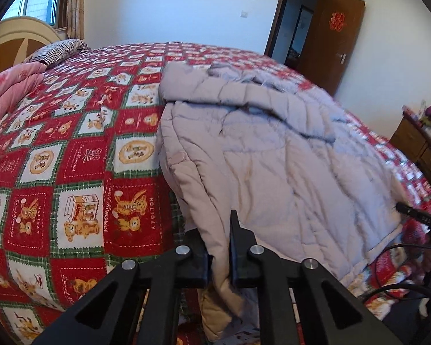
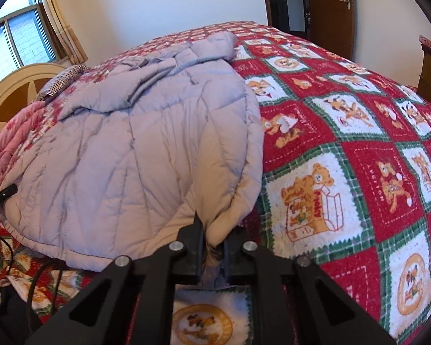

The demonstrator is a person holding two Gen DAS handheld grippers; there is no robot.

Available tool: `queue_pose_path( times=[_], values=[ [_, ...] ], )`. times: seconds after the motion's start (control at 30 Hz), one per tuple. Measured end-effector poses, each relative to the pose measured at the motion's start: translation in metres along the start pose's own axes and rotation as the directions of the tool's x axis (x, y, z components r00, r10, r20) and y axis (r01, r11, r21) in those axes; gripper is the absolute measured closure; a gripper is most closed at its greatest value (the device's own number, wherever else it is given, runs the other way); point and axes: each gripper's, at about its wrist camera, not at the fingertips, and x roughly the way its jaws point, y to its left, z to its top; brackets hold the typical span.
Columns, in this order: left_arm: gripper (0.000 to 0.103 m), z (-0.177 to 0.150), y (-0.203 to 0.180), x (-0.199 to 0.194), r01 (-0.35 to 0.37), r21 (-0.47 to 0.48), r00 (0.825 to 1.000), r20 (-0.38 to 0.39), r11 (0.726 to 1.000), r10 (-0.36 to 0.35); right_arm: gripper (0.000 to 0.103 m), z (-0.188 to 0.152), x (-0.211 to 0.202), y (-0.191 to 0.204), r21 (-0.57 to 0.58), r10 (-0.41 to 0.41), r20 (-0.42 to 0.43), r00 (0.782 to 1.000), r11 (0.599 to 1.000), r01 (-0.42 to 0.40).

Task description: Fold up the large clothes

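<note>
A large pale grey-lilac quilted coat [image 1: 273, 149] lies spread on a bed with a red, white and green bear-print cover [image 1: 71, 158]. My left gripper [image 1: 219, 238] is shut on the coat's near left hem, which bunches between its black fingers. My right gripper [image 2: 212, 235] is shut on the coat's [image 2: 135, 149] near right hem at the bed's [image 2: 344, 149] front edge. The other gripper's tip shows at the far right of the left wrist view [image 1: 416, 217] and at the far left of the right wrist view [image 2: 3, 194].
A pink quilt [image 1: 8, 92] and a striped pillow [image 1: 57, 50] lie by the headboard [image 1: 17, 34]. An open brown door [image 1: 330, 43] stands beyond the bed. A wooden cabinet [image 1: 416, 143] stands right of the bed. Black cables [image 2: 37, 281] hang near the front edge.
</note>
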Motion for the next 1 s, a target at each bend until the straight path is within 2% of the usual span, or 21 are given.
queue_pose_path(
  times=[0.37, 0.47, 0.57, 0.63, 0.73, 0.77, 0.8, 0.87, 1.0],
  values=[
    [0.095, 0.026, -0.003, -0.047, 0.065, 0.008, 0.993, 0.099, 0.998, -0.066, 0.092, 0.012, -0.045, 0.004, 0.016, 0.077, 0.078, 0.994, 0.997, -0.078],
    [0.095, 0.033, -0.005, -0.060, 0.056, 0.033, 0.989, 0.139, 0.998, -0.060, 0.092, 0.017, -0.056, 0.010, -0.003, 0.095, 0.103, 0.990, 0.995, -0.095],
    [0.095, 0.031, -0.003, -0.052, 0.012, 0.059, 0.992, 0.125, 0.998, -0.019, 0.092, 0.021, -0.056, 0.012, -0.035, 0.100, 0.103, 0.990, 0.995, -0.096],
    [0.095, 0.024, 0.004, -0.038, 0.004, 0.045, 0.996, 0.090, 0.999, -0.008, 0.090, 0.018, -0.044, 0.008, -0.024, 0.100, 0.065, 0.993, 0.995, -0.099],
    [0.095, 0.012, 0.015, -0.014, -0.006, 0.028, 1.000, 0.023, 1.000, 0.005, 0.079, 0.006, -0.022, 0.003, -0.025, 0.068, -0.012, 0.998, 0.997, -0.069],
    [0.095, 0.006, 0.018, -0.005, -0.016, 0.027, 1.000, -0.003, 0.999, 0.016, 0.073, 0.001, -0.017, 0.000, -0.016, 0.061, -0.024, 0.998, 0.998, -0.062],
    [0.095, 0.002, 0.021, -0.001, -0.017, 0.019, 1.000, -0.018, 1.000, 0.017, 0.060, -0.003, -0.013, -0.002, -0.005, 0.057, -0.046, 0.997, 0.998, -0.057],
    [0.094, -0.006, 0.025, 0.008, -0.013, 0.014, 0.999, -0.049, 1.000, 0.014, 0.047, -0.010, -0.007, -0.009, 0.015, 0.051, -0.071, 0.996, 0.999, -0.050],
    [0.089, -0.020, 0.036, 0.027, -0.018, -0.053, 0.995, -0.100, 0.998, 0.012, 0.045, -0.019, 0.000, -0.014, 0.015, 0.001, -0.104, 0.995, 1.000, 0.000]
  ],
)
